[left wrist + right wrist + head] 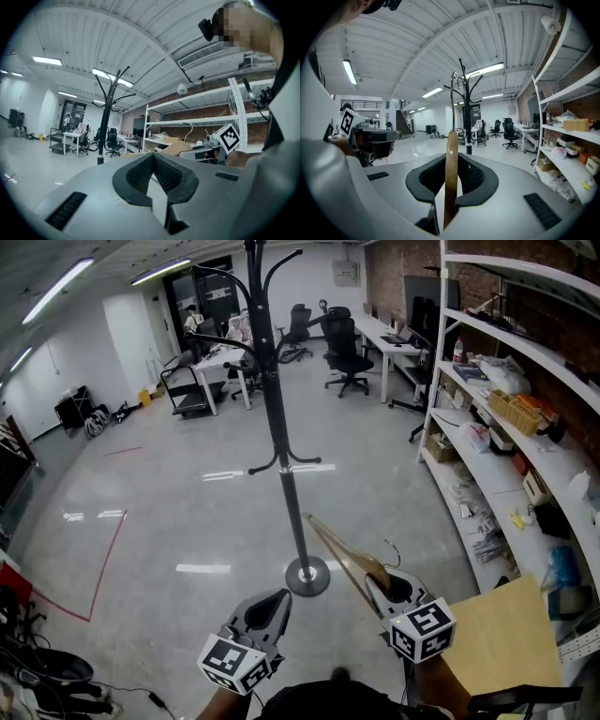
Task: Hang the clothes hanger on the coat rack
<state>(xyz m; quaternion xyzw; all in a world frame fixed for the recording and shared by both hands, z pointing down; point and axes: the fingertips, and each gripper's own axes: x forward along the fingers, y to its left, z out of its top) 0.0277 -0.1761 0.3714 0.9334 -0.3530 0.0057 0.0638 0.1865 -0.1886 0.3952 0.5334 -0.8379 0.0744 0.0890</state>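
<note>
Hanger [342,557] sits clamped in the right claw [378,585], angled toward the coat rack [279,427]; left claw [280,599] closed, empty, alongside

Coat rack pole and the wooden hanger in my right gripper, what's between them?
Only bare floor. In the head view the hanger, held by the right gripper, ends just short of the coat rack pole.
</note>
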